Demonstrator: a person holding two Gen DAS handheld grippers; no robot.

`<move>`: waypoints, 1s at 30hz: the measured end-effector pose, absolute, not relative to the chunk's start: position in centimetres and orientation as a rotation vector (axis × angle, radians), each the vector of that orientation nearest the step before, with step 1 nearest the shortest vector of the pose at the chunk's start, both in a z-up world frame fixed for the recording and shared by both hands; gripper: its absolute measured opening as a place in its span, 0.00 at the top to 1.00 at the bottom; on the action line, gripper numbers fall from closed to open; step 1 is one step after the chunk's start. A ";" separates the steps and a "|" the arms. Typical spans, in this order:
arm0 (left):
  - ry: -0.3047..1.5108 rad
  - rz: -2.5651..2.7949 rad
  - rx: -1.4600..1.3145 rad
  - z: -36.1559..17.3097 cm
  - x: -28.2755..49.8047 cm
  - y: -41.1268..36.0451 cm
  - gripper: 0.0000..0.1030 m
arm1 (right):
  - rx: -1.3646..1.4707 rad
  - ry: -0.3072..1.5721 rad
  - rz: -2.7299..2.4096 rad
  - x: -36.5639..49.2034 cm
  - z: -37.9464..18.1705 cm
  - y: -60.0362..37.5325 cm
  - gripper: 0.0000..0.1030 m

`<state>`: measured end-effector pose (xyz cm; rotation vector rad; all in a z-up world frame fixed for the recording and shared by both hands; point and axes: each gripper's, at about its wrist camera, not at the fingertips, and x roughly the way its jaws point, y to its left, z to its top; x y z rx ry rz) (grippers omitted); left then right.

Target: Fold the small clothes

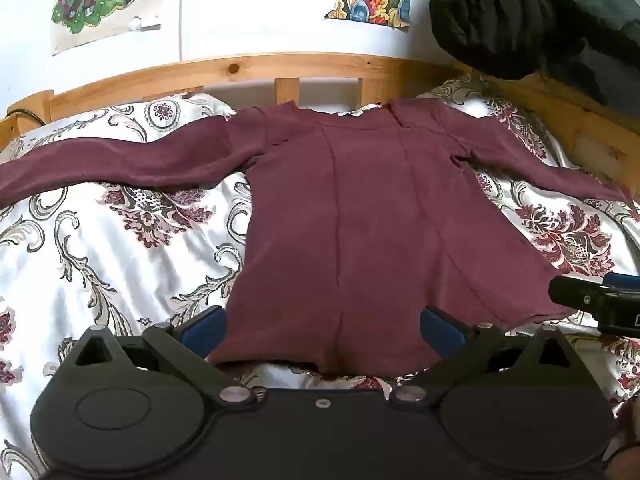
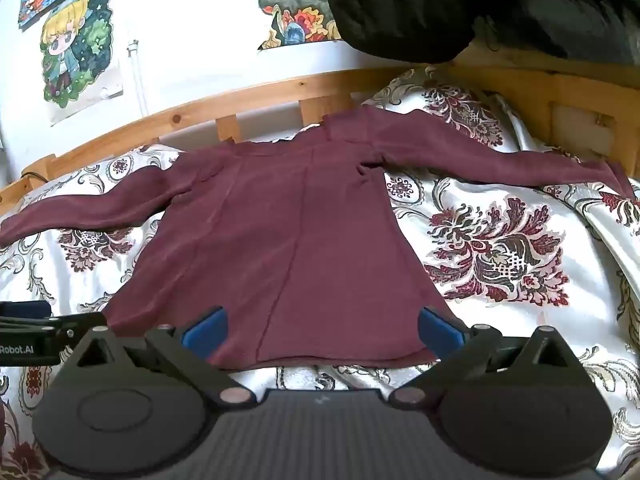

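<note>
A maroon long-sleeved top (image 1: 360, 220) lies flat on the bed, both sleeves spread out sideways, collar toward the headboard. It also shows in the right wrist view (image 2: 280, 232). My left gripper (image 1: 323, 330) is open, its blue pads (image 1: 206, 330) wide apart over the left part of the bottom hem. My right gripper (image 2: 322, 332) is open over the right part of the hem, blue pads (image 2: 440, 332) wide apart. Each gripper shows at the edge of the other's view: the right one (image 1: 600, 304) and the left one (image 2: 36, 332). Neither holds cloth.
The bed has a white floral satin cover (image 1: 120, 248). A wooden headboard (image 1: 256, 70) runs along the far side, with posters on the white wall behind. A black puffy garment (image 1: 520, 20) hangs at the upper right, over the bed's corner.
</note>
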<state>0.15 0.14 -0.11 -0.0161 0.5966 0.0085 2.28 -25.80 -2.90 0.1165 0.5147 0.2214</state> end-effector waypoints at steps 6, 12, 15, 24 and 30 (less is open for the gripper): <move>0.593 0.007 -0.010 -0.1 0.0 -0.1 0.01 | 0.124 0.524 0.222 2.3 -2.9 -25.8 0.00; 0.595 0.004 -0.010 -0.1 0.0 -0.1 0.01 | 0.122 0.524 0.222 2.3 -2.9 -25.7 0.00; 0.595 0.003 -0.011 -0.1 0.0 -0.2 0.01 | 0.126 0.524 0.223 2.3 -2.9 -25.7 0.00; 0.597 0.004 -0.011 -0.1 0.0 -0.2 0.01 | 0.133 0.526 0.219 2.4 -3.2 -25.9 0.00; 0.597 0.003 -0.010 -0.1 0.0 -0.2 0.01 | 0.141 0.531 0.211 2.6 -3.0 -26.0 0.00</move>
